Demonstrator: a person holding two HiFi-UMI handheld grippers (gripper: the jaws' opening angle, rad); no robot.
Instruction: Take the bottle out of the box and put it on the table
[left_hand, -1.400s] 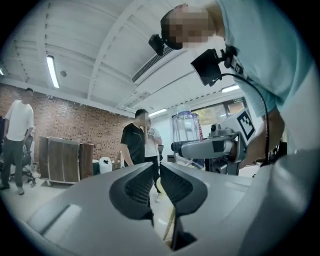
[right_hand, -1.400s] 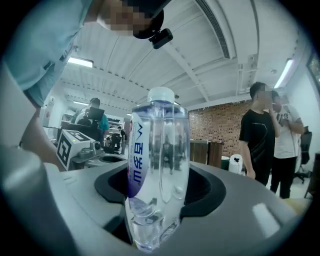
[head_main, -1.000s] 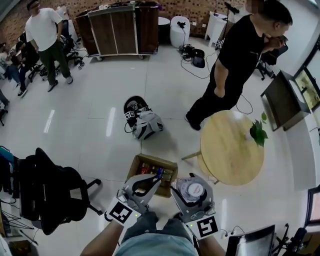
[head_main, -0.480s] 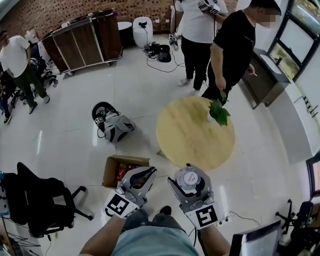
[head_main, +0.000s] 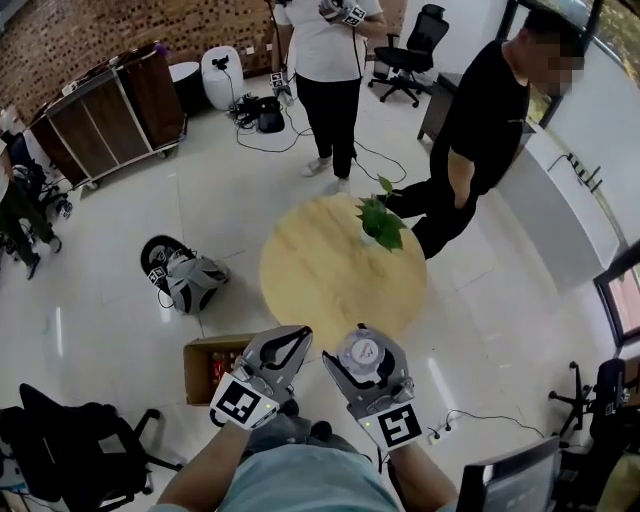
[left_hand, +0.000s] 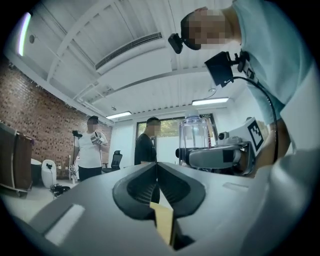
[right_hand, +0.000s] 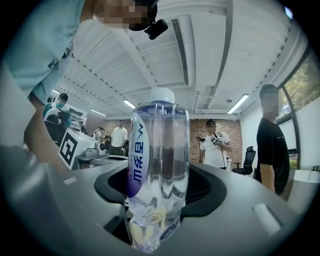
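Clear plastic forms the bottle (right_hand: 159, 160), which has a white cap and a purple-edged label. It stands upright in your right gripper (head_main: 363, 356), whose jaws clamp its lower body. It is already out of the cardboard box (head_main: 203, 366), which lies on the floor at 9 o'clock of your left gripper (left_hand: 157, 175). That claw is clenched on nothing. The round wooden table (head_main: 320, 290) lies at 12 o'clock of both grippers, with a leafy plant (head_main: 381, 224) at its 1 o'clock edge. Expect the thin wall to flex under pressure and the smooth surface to slide. The bottle appears filled, so treat it as moderately heavy. Keep your hold low on the body, below the label's midline, and set the base down flat on bare wood.
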